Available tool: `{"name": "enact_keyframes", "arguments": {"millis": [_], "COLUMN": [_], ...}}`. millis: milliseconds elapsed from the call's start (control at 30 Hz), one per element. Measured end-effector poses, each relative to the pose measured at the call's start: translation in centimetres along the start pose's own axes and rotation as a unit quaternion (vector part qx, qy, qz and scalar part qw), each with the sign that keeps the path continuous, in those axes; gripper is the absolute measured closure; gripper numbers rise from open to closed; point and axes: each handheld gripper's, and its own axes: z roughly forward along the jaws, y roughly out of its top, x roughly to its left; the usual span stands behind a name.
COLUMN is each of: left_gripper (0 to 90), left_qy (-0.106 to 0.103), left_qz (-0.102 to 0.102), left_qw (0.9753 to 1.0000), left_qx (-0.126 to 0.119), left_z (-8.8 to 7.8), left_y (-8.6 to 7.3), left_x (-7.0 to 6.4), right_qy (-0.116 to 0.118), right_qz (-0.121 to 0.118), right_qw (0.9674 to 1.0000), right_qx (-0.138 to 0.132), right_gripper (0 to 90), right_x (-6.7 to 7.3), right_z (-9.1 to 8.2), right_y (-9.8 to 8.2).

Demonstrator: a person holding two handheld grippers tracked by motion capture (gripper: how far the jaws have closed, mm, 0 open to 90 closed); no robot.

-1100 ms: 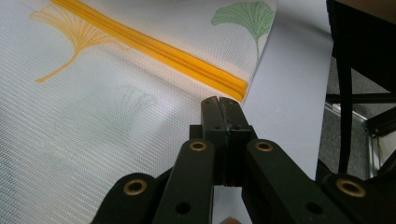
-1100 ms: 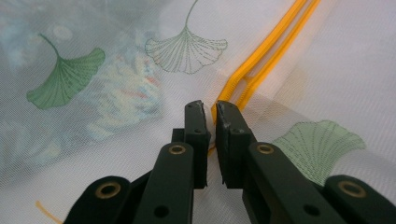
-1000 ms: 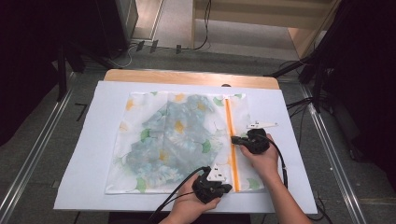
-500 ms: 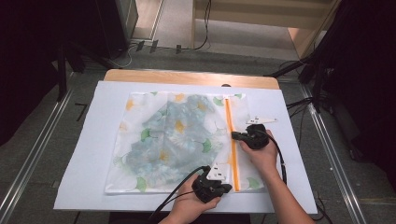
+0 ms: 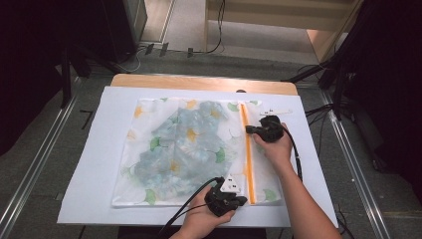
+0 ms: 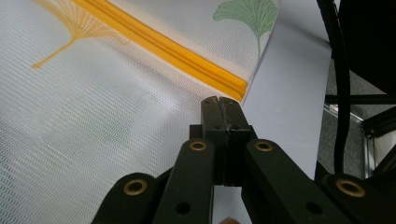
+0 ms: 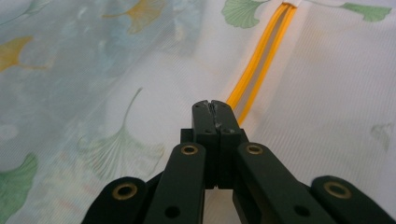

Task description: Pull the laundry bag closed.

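At the near edge of the mesh bag (image 5: 184, 149), left hand-held gripper (image 5: 242, 199) sits clenched, jaws shut, tips by the near end of the orange zipper (image 5: 247, 154). Right hand-held gripper (image 5: 247, 129) also clenched, tips at the zipper's far part, slider hidden. Bag lies flat on the white surface (image 5: 89, 164), ginkgo print, zipper along its right side.

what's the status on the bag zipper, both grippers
Left gripper shut, at the near end of the orange zipper. Right gripper shut on the zipper, teeth parted ahead. Mesh laundry bag flat, nothing in the way.
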Motion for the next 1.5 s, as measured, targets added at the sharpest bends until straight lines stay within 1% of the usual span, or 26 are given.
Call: {"name": "enact_keyframes", "arguments": {"millis": [167,300,467,533,667,833,900,933,1033,1100,1133,1167,1200,1267,1333,1367,1400,1433,1467,1500], "left_gripper": [90.0,90.0,90.0,90.0,90.0,90.0,90.0,90.0,90.0,90.0,90.0,90.0,90.0,90.0,90.0,90.0,90.0,90.0,88.5,81.3], "left_qy": [-0.001,0.001,-0.001,0.003,0.003,0.004,0.001,0.002,0.0,-0.002,-0.004,-0.007,-0.007,-0.007,-0.009,-0.012,-0.024,-0.034,-0.046,-0.045], "left_qz": [-0.001,-0.001,-0.001,0.002,0.002,0.002,0.001,0.001,-0.002,-0.004,-0.005,-0.007,-0.007,-0.007,-0.009,-0.012,-0.014,-0.016,-0.019,-0.019], "left_qw": [1.0,1.0,1.0,1.0,1.0,1.0,1.0,1.0,1.0,1.0,1.0,0.9999,0.9999,0.9999,0.9999,0.9999,0.9996,0.9993,0.9988,0.9988], "left_qx": [0.003,-0.002,0.0,-0.003,-0.004,-0.004,-0.005,-0.005,-0.005,-0.003,-0.001,-0.005,-0.004,-0.005,-0.004,-0.002,-0.004,-0.001,-0.005,-0.006], "left_z": [0.0,0.0,0.0,0.0,0.0,0.0,0.0,0.0,0.0,0.0,0.0,0.0,0.0,0.0,0.0,-0.1,-0.1,-0.1,-0.1,-0.1], "left_y": [0.0,0.0,0.0,0.0,-0.1,-0.1,-0.1,-0.1,-0.1,-0.1,0.0,-0.1,0.0,-0.1,0.0,0.0,0.0,0.0,0.0,0.0], "left_x": [0.0,0.0,0.0,-0.1,-0.1,-0.1,-0.1,-0.1,0.0,0.0,0.1,0.2,0.2,0.1,0.2,0.3,0.4,0.5,0.6,0.6], "right_qy": [-0.011,-0.02,-0.031,-0.037,-0.048,-0.062,-0.065,-0.067,-0.075,-0.078,-0.074,-0.065,-0.06,-0.063,-0.054,-0.057,-0.059,-0.054,-0.049,-0.049], "right_qz": [0.004,0.015,0.025,0.028,0.047,0.063,0.074,0.077,0.066,0.072,0.076,0.082,0.085,0.074,0.062,0.055,0.056,0.055,0.051,0.048], "right_qw": [0.9999,0.9996,0.9992,0.9988,0.9976,0.9961,0.9951,0.9947,0.995,0.9943,0.9944,0.9945,0.9946,0.9952,0.9964,0.9966,0.9964,0.9967,0.997,0.9971], "right_qx": [0.004,0.009,0.01,0.013,0.016,0.011,0.002,0.002,0.004,0.001,0.0,-0.002,-0.003,-0.01,-0.022,-0.022,-0.026,-0.027,-0.03,-0.032], "right_gripper": [90.0,90.0,90.0,90.0,90.0,90.0,90.0,90.0,90.0,90.0,90.0,90.0,88.6,77.0,71.7,69.5,66.8,64.8,63.2,61.8], "right_x": [-0.7,-1.7,-2.6,-2.8,-3.2,-3.6,-3.8,-3.8,-3.6,-3.6,-3.6,-3.8,-3.8,-3.7,-3.6,-3.5,-3.4,-3.3,-3.2,-2.9], "right_z": [1.7,3.1,4.2,4.8,6.0,6.4,6.4,6.5,6.8,6.8,6.8,6.8,6.7,6.3,5.7,5.3,4.9,4.6,4.2,3.8], "right_y": [1.6,2.7,4.2,4.8,5.9,7.4,7.8,8.0,8.5,8.5,8.4,8.1,7.9,7.3,6.6,6.2,5.8,5.3,4.8,4.3]}}
